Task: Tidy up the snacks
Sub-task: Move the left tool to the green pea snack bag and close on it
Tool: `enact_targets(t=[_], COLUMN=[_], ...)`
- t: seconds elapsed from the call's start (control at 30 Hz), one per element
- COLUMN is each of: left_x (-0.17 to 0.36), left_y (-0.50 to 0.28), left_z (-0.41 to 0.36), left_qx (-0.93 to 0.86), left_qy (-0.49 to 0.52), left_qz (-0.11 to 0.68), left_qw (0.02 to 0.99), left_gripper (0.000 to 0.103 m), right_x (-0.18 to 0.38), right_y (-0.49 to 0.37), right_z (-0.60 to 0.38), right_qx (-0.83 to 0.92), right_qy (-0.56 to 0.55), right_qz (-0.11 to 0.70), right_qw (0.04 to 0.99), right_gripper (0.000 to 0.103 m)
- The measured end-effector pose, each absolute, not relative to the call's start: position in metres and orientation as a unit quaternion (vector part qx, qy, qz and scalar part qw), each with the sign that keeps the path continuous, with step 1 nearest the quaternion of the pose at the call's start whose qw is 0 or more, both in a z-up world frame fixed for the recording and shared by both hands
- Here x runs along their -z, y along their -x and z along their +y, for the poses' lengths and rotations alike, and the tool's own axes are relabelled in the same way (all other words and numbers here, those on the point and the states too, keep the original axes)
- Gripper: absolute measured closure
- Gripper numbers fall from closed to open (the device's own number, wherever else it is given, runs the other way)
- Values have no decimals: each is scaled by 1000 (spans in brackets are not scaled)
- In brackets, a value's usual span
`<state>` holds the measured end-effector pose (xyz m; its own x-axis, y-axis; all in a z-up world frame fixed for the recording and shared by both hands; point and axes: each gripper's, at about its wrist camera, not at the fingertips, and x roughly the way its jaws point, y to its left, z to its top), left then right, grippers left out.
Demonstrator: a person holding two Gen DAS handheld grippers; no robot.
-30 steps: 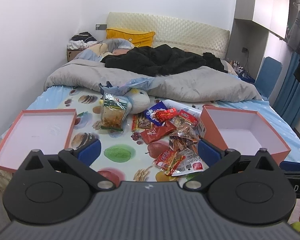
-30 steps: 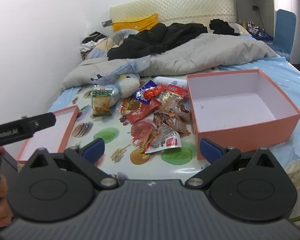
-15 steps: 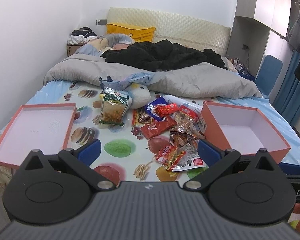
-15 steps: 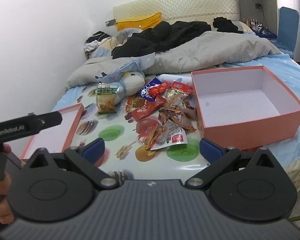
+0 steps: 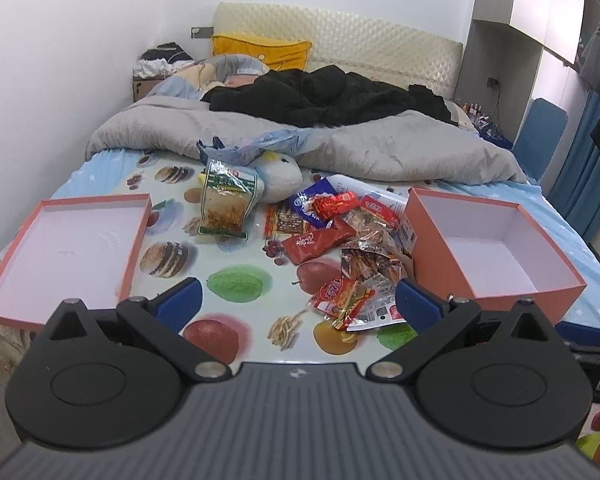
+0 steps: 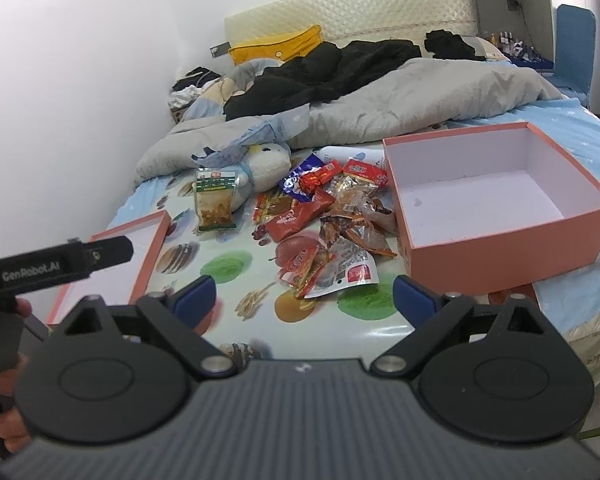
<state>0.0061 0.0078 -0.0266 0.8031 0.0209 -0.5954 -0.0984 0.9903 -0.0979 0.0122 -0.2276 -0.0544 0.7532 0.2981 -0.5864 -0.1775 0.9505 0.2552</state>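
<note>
The heap of crinkly foil snack packets [image 5: 340, 248], mostly red and silver, lies at mid-frame on the fruit-printed mat on the bed [image 5: 236, 280], touching the deep salmon-pink cardboard box [image 5: 496, 264] at right; a green-labelled clear pouch of dried snack [image 5: 224, 208] lies apart, upper left of the heap. No packet is boxed, so the task looks barely begun: the approach. Both the left tongs [image 5: 298, 304] and right tongs [image 6: 304, 294] gape wide, holding nothing, short of the heap. Next comes reaching in for a near packet. The shallow salmon-pink lid [image 5: 60, 256] overhangs the bed's left edge; open mat lies ahead.
</note>
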Motion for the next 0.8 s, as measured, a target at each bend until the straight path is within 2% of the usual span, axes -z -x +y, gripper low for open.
enact_targets(t=[0.8], left_x=[101], left_y=[-118], left_z=[35], left_qx=[-14], left_qy=[66], left_qz=[391], left_qw=[918], left_gripper=[0], right_x=[111], right_y=[-70], right_z=[-200], right_qx=[-130], right_qy=[-39], right_qz=[353], right_qw=[926], right_gripper=[9])
